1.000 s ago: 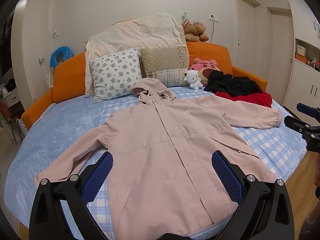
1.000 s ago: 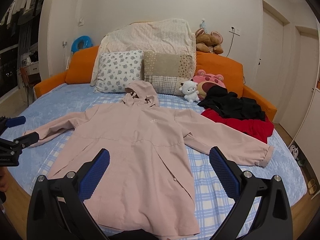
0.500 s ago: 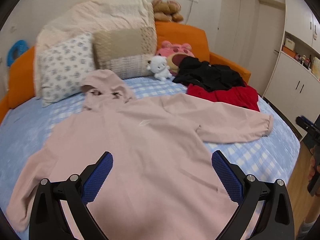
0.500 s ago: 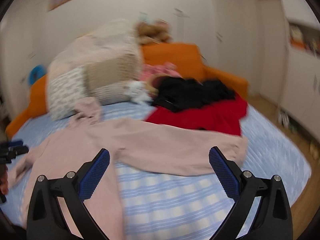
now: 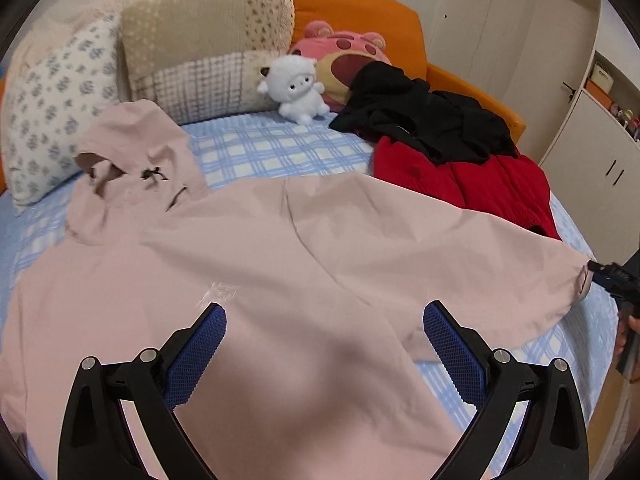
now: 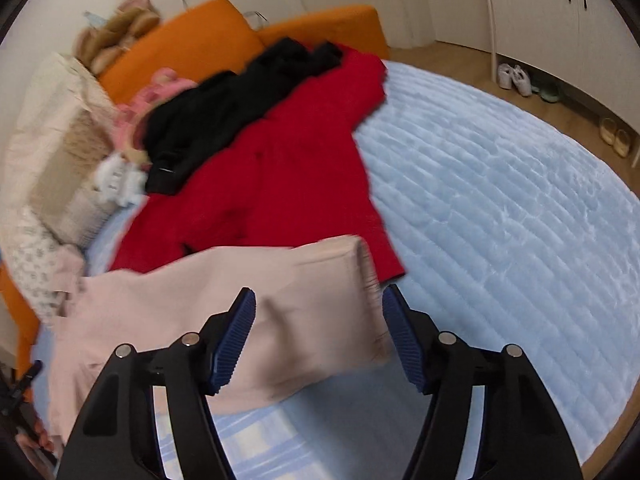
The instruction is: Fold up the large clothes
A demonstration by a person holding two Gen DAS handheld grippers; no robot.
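A pink hooded jacket (image 5: pixel 280 264) lies spread face up on the blue bed. My left gripper (image 5: pixel 324 344) is open and hovers over the jacket's chest, near its white logo. The jacket's right sleeve (image 6: pixel 288 292) runs out toward the bed's side. My right gripper (image 6: pixel 318 328) is open, with its jaws on either side of the sleeve's cuff end. In the left wrist view the right gripper's tip (image 5: pixel 610 280) shows at the cuff.
A red garment (image 6: pixel 280 168) with a black garment (image 6: pixel 236 100) on top lies just beyond the sleeve. Pillows (image 5: pixel 208 52), a white plush lamb (image 5: pixel 296 88) and a pink plush sit against the orange headboard (image 5: pixel 360 12). Cupboards (image 5: pixel 592 160) stand right.
Both grippers moved in closer and lower. The left one came forward over the jacket's chest. The right one swung right to the sleeve's cuff and its jaws narrowed.
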